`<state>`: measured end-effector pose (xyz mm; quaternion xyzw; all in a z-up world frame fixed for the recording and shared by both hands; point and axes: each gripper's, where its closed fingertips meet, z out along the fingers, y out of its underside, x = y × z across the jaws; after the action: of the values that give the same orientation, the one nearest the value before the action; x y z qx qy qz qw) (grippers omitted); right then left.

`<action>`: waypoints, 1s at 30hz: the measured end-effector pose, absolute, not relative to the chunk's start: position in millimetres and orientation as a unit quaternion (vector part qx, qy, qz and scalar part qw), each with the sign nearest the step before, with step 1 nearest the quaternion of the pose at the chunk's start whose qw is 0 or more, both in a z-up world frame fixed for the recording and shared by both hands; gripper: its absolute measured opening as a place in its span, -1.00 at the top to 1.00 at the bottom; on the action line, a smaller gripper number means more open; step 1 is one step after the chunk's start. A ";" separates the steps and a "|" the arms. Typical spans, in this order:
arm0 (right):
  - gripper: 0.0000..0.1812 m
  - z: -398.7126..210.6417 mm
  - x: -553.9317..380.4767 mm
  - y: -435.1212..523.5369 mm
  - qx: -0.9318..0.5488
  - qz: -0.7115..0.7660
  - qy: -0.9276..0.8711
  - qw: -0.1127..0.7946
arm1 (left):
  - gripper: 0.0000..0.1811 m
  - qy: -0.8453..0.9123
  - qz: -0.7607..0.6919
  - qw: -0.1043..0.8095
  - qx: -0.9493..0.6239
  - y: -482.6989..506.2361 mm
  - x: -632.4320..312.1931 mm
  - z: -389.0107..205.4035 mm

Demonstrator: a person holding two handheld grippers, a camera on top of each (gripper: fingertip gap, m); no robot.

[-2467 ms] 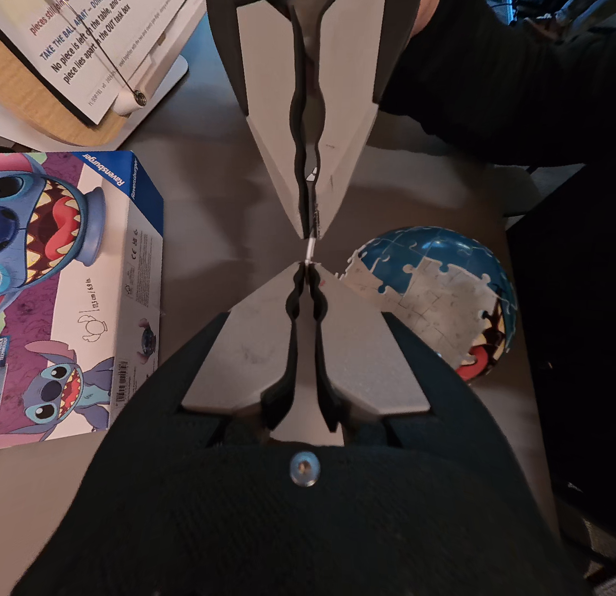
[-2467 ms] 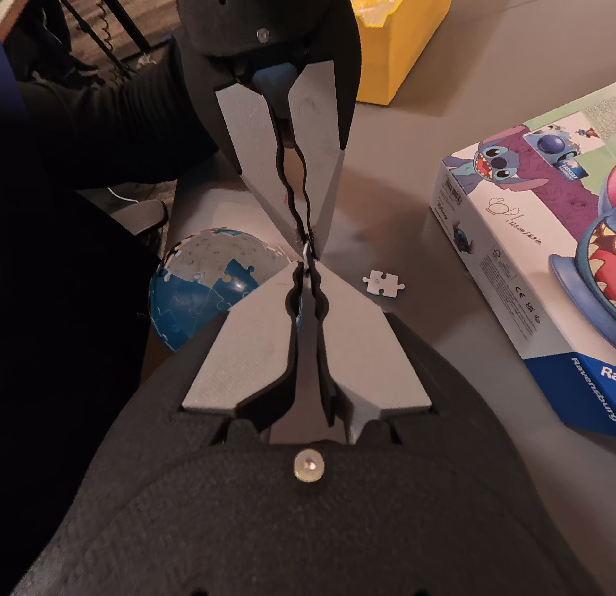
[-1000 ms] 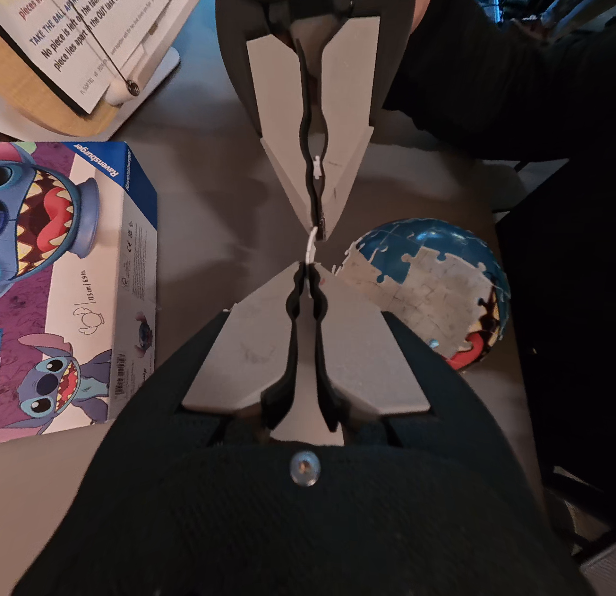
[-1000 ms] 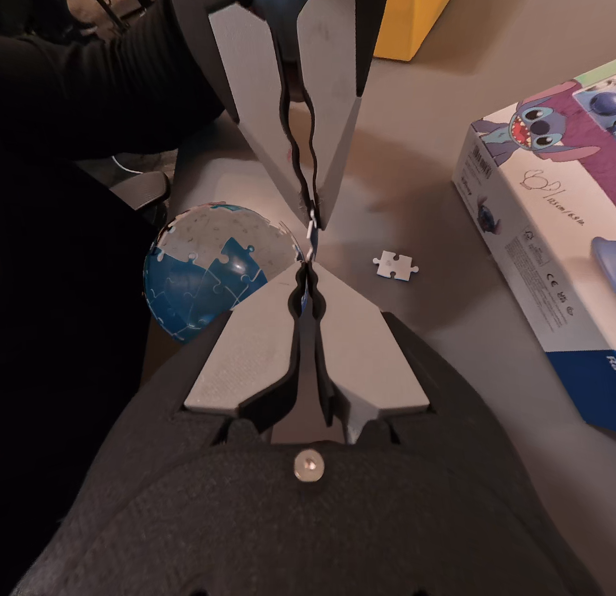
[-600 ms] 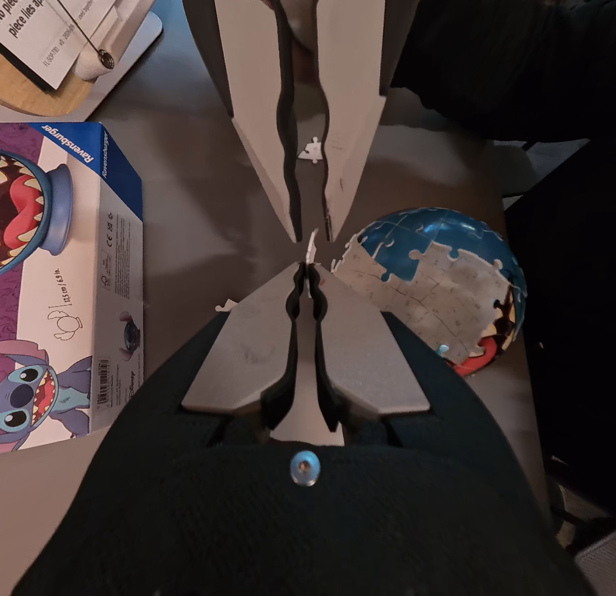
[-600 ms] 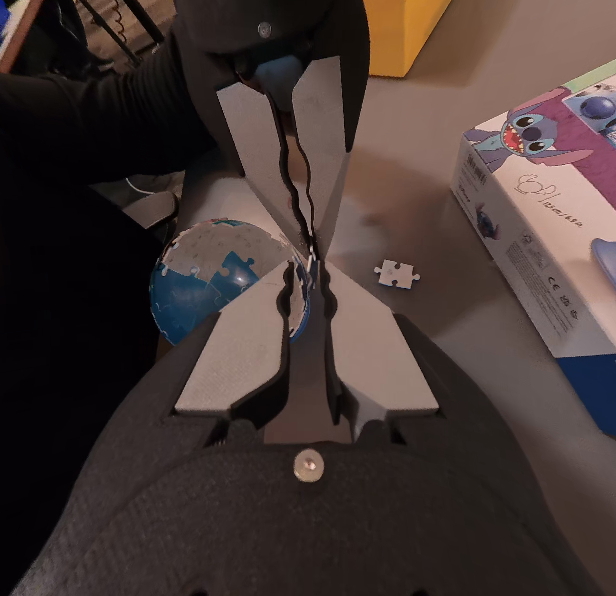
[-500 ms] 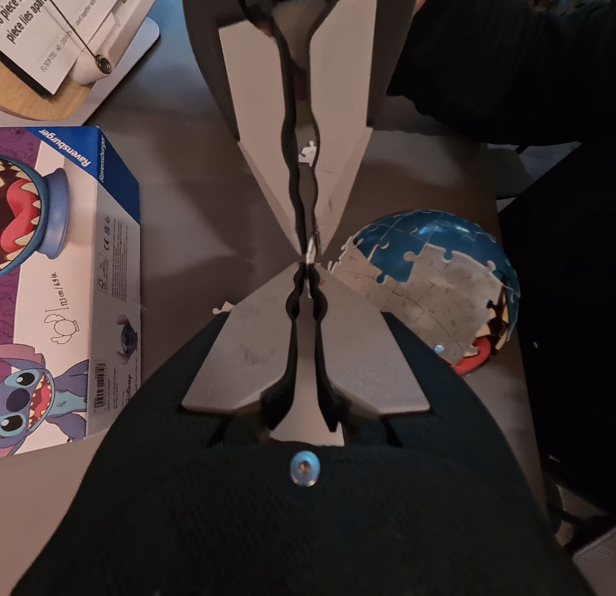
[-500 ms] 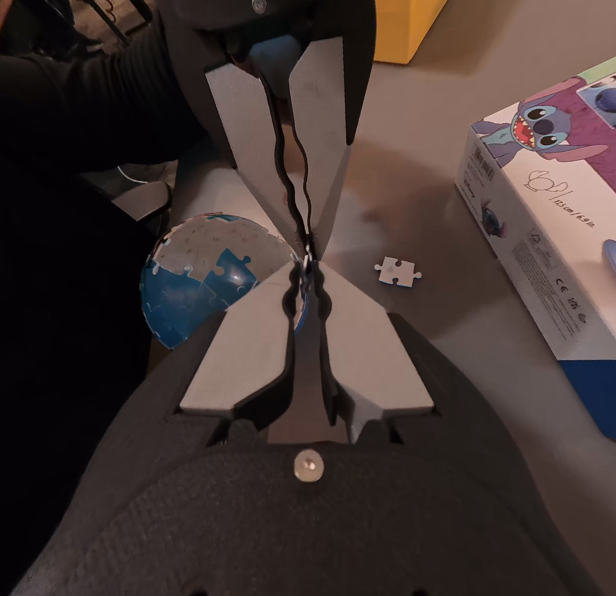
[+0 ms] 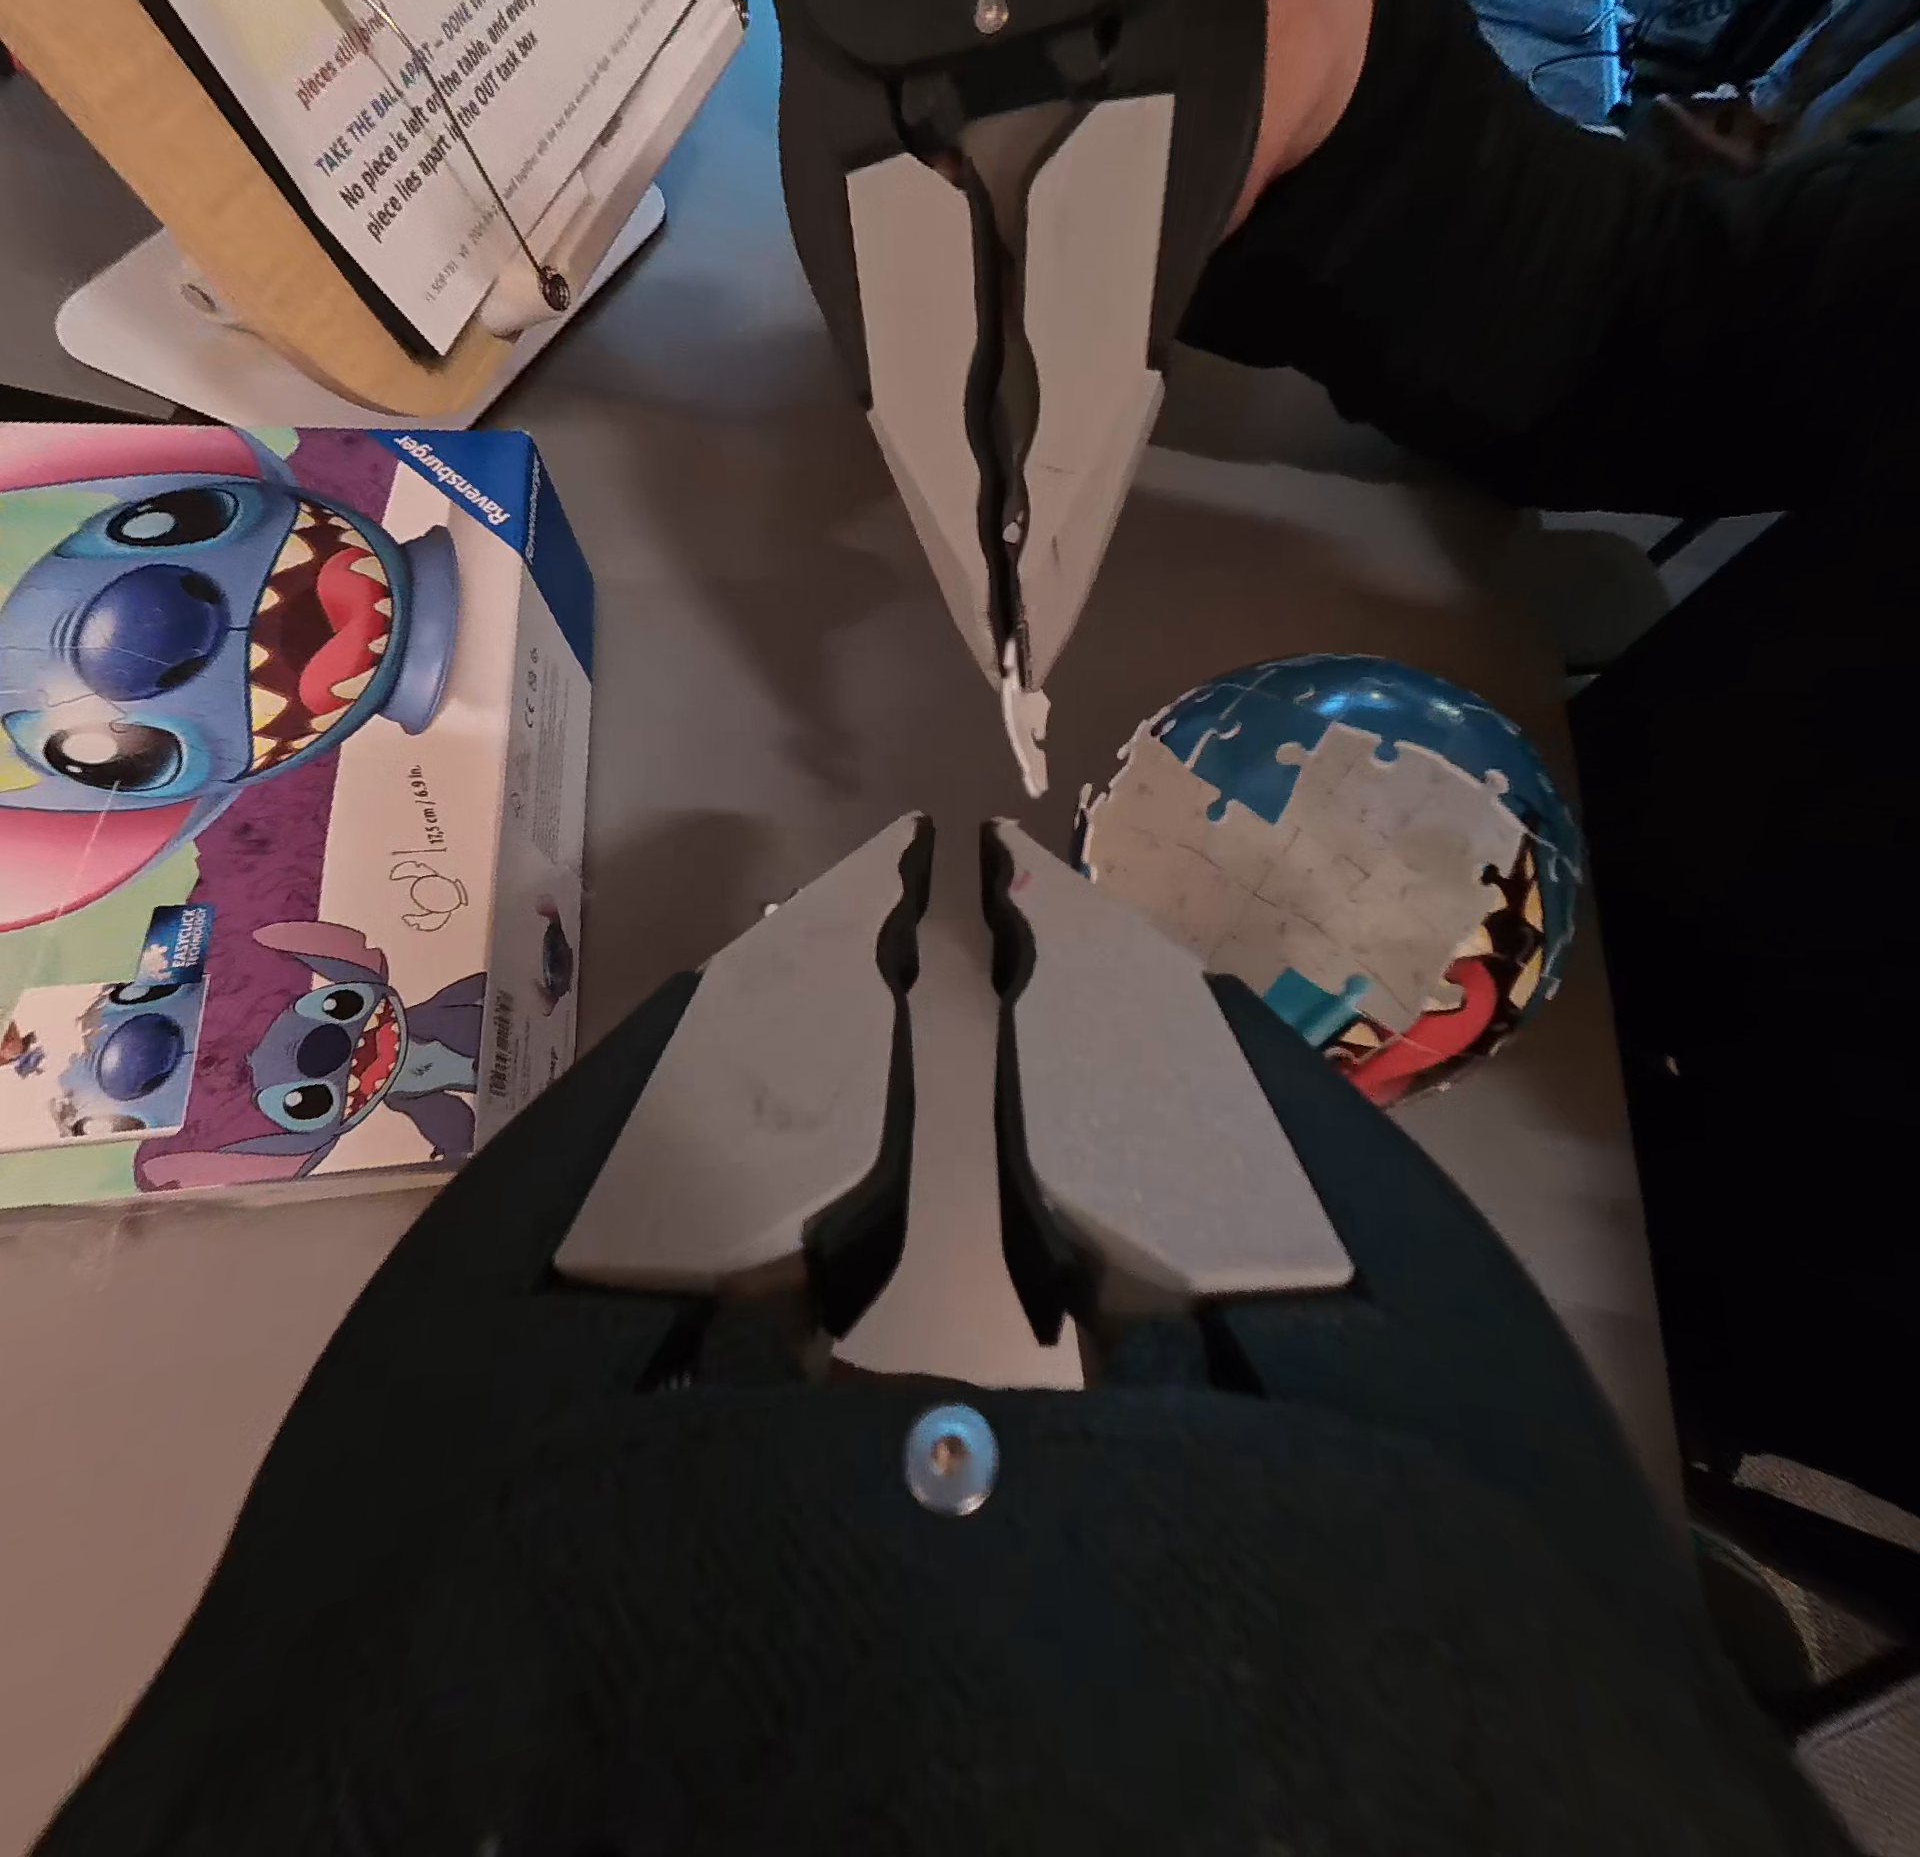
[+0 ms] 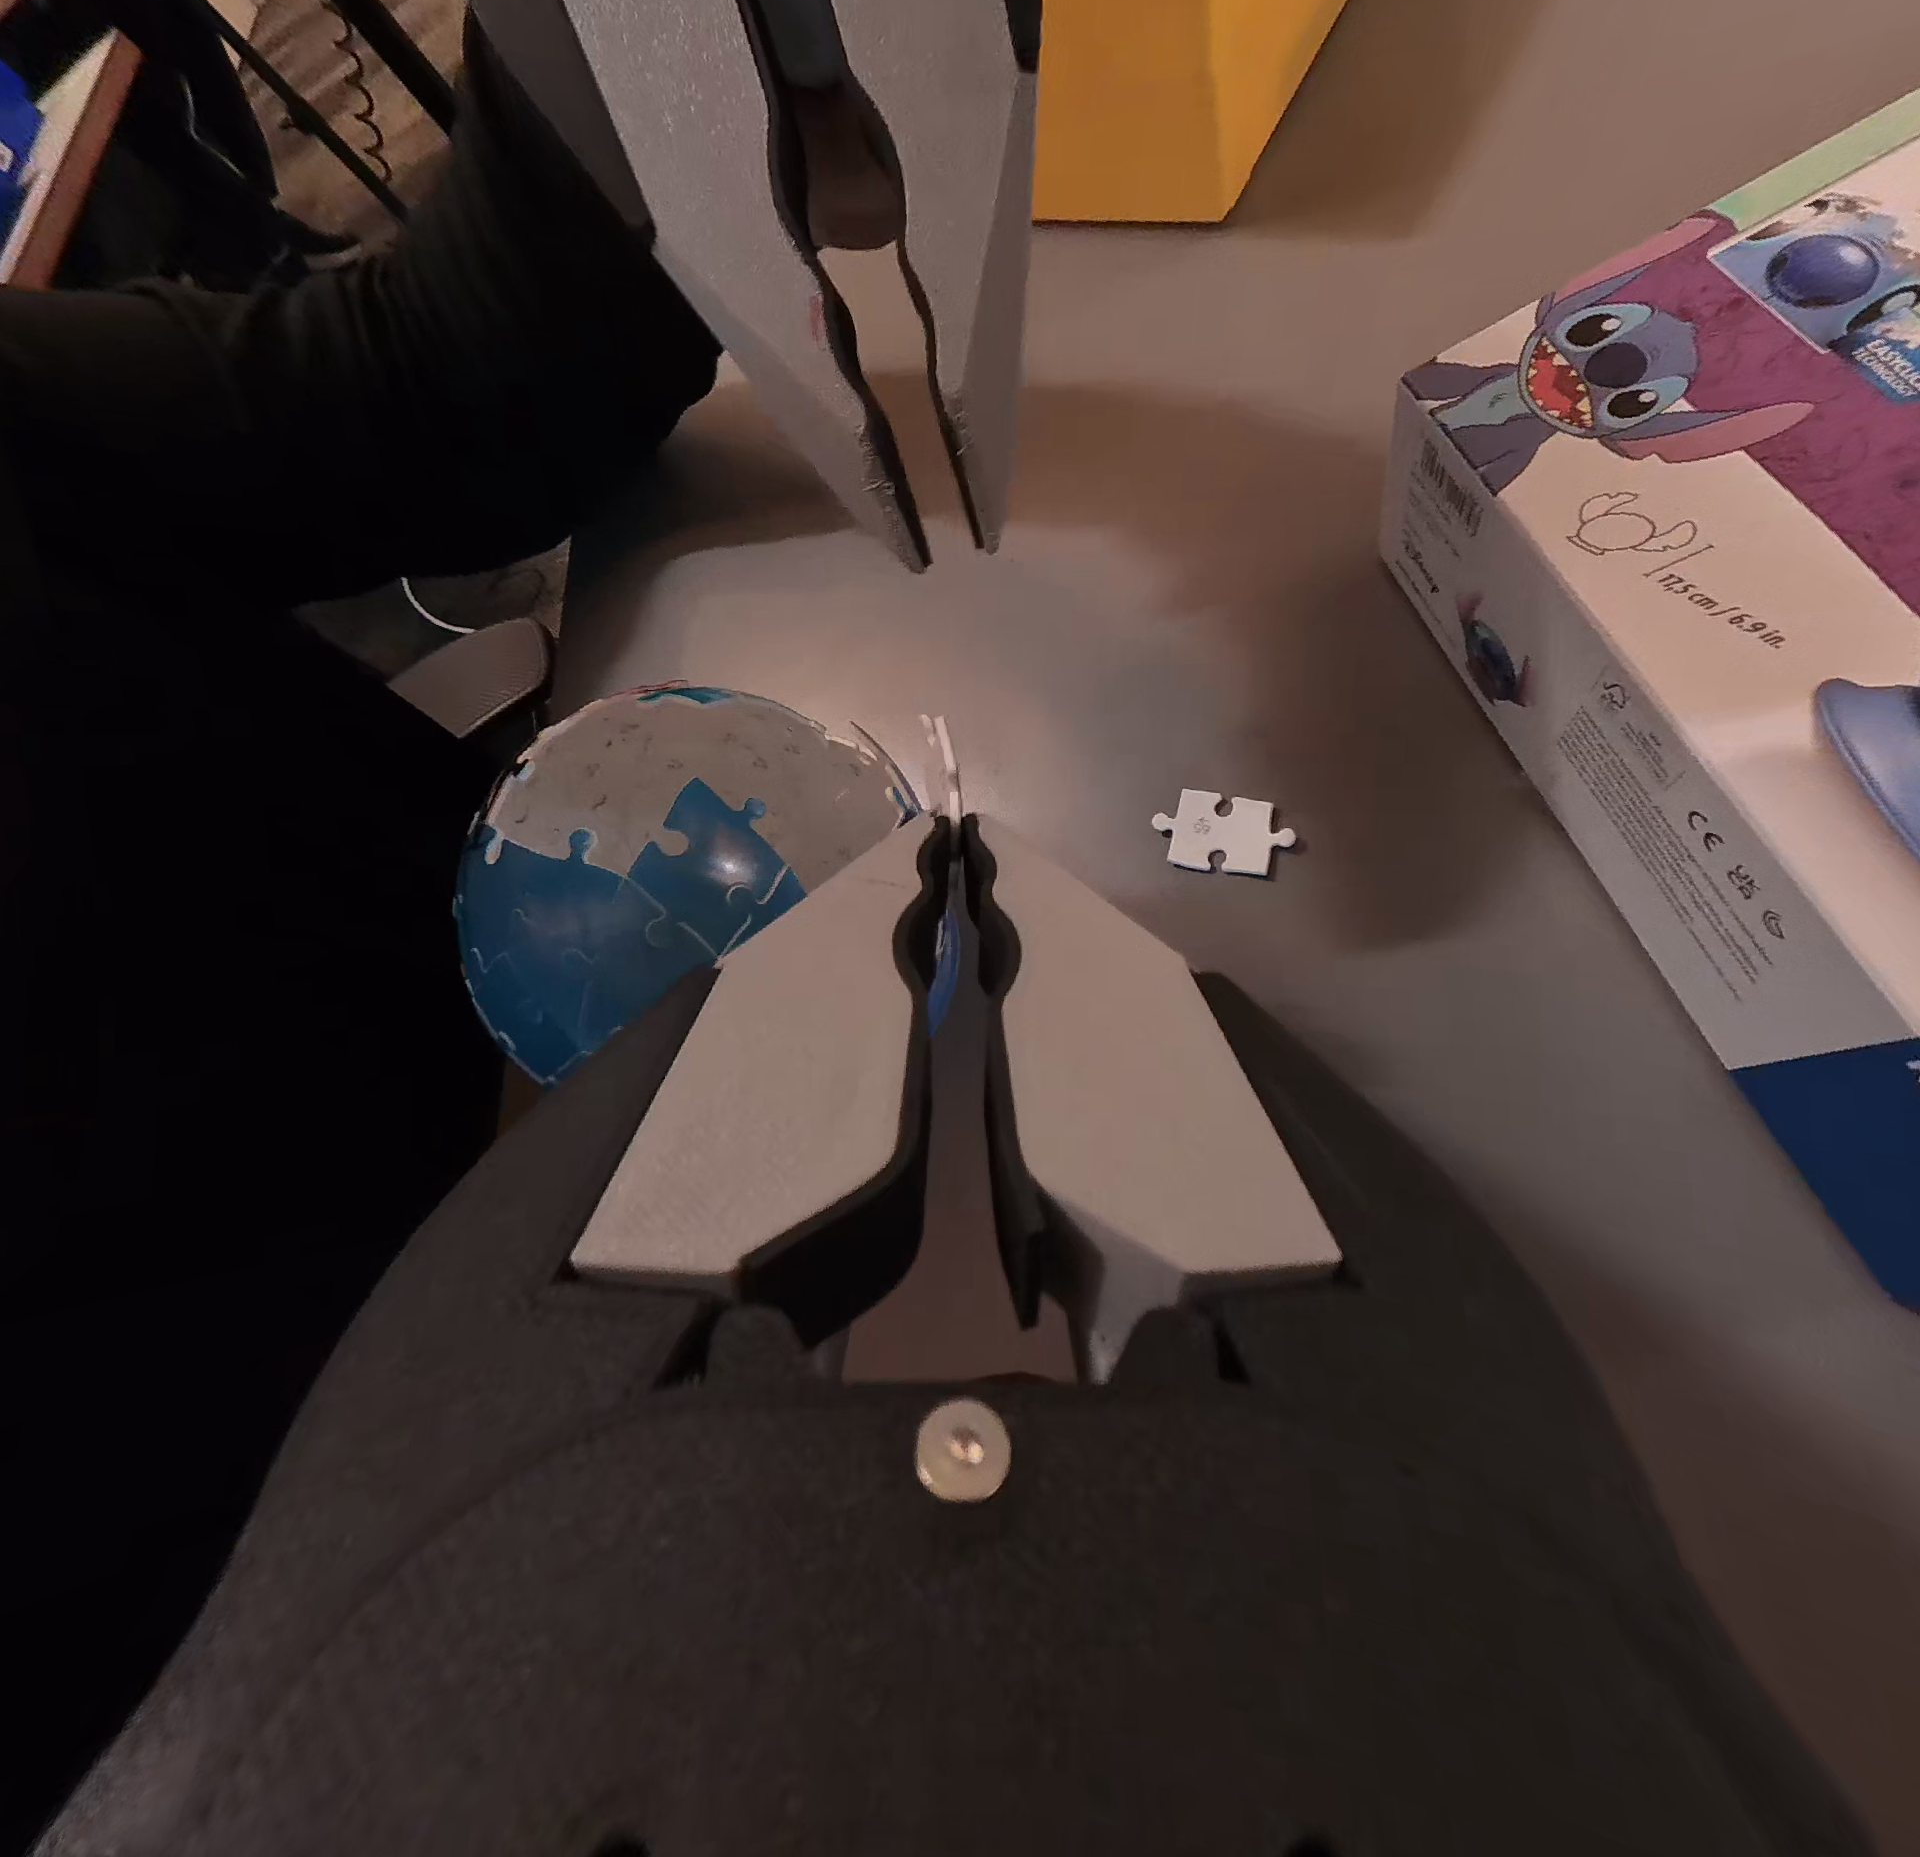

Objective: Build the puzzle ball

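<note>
The part-built puzzle ball (image 9: 1299, 851), blue and white with a red patch, lies on the grey table near its edge; it also shows in the right wrist view (image 10: 644, 820). My right gripper (image 10: 951, 820) is shut on a white puzzle piece (image 10: 943, 758), held edge-on above the table beside the ball. In the left wrist view the right gripper (image 9: 1013, 669) points at me with the piece (image 9: 1029, 737) sticking out of its tips. My left gripper (image 9: 956, 831) is slightly open and empty, just short of the piece. It shows opposite in the right wrist view (image 10: 951, 555).
A loose white puzzle piece (image 10: 1221, 841) lies on the table right of my right gripper. The puzzle box (image 9: 312, 768) lies to one side (image 10: 1662, 560). A yellow bin (image 10: 1174, 72) and a stand with a printed sheet (image 9: 416, 145) stand farther back. A person's dark sleeves reach in. The left gripper's tips are roughly 5 centimetres from the right gripper's.
Both grippers were pinching the piece tip to tip. My left gripper has opened and let go, and the two grippers have drawn apart with the piece staying in the right one.
</note>
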<state>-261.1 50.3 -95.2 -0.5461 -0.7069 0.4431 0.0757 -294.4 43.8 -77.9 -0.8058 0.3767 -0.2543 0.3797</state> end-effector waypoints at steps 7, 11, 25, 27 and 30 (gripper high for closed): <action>1.00 -101.0 -259.0 43.0 -0.543 0.433 -0.717 0.061 | 0.93 0.380 -0.246 0.372 -0.810 45.7 -291.3 -84.4; 1.00 -94.6 -270.1 47.8 -0.549 0.450 -0.699 0.091 | 0.92 0.389 -0.249 0.361 -0.810 42.8 -285.5 -89.7; 1.00 -30.3 -293.1 67.5 -0.523 0.597 -0.570 0.213 | 0.95 0.347 -0.305 0.438 -0.771 56.7 -279.0 -56.4; 1.00 -24.8 -294.1 67.9 -0.518 0.614 -0.554 0.218 | 0.99 0.345 -0.290 0.455 -0.768 61.2 -283.3 -52.8; 1.00 -27.4 -294.7 70.3 -0.518 0.607 -0.558 0.227 | 1.00 0.345 -0.275 0.465 -0.768 63.3 -287.1 -51.1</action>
<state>-294.7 70.3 -27.4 -0.5176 -0.5582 0.6074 0.2270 -287.1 63.3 -51.1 -0.7676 0.3447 -0.2754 0.4649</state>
